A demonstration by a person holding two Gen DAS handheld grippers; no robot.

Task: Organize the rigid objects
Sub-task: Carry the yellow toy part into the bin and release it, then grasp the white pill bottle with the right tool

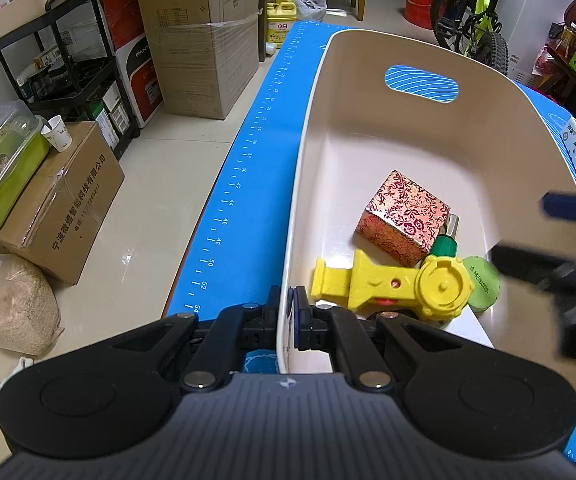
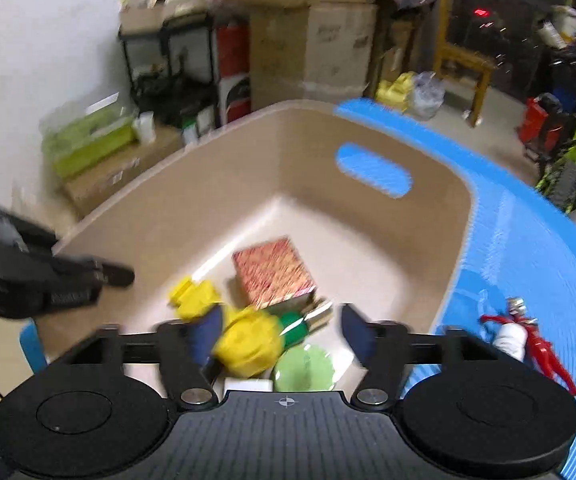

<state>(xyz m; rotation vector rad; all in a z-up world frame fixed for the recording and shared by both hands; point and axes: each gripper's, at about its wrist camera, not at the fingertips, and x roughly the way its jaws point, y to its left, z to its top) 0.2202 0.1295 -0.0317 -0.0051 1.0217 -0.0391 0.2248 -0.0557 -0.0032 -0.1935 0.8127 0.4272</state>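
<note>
Progress looks good: your left tongs (image 1: 287,312) clamp the tub (image 1: 368,40) wall, your right tongs (image 2: 278,334) hang open above the patterned box (image 2: 272,272), yellow toy (image 2: 248,344) and green lid (image 2: 304,368); the red-and-white figure (image 2: 516,336) waits outside, right.

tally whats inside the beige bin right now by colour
yellow: 1, the toy tool
green: 2, the round tin and the green-collared tube
red patterned: 1, the box
white: 1, a flat piece at the near edge, only partly visible
total: 5 inside the bin
</note>
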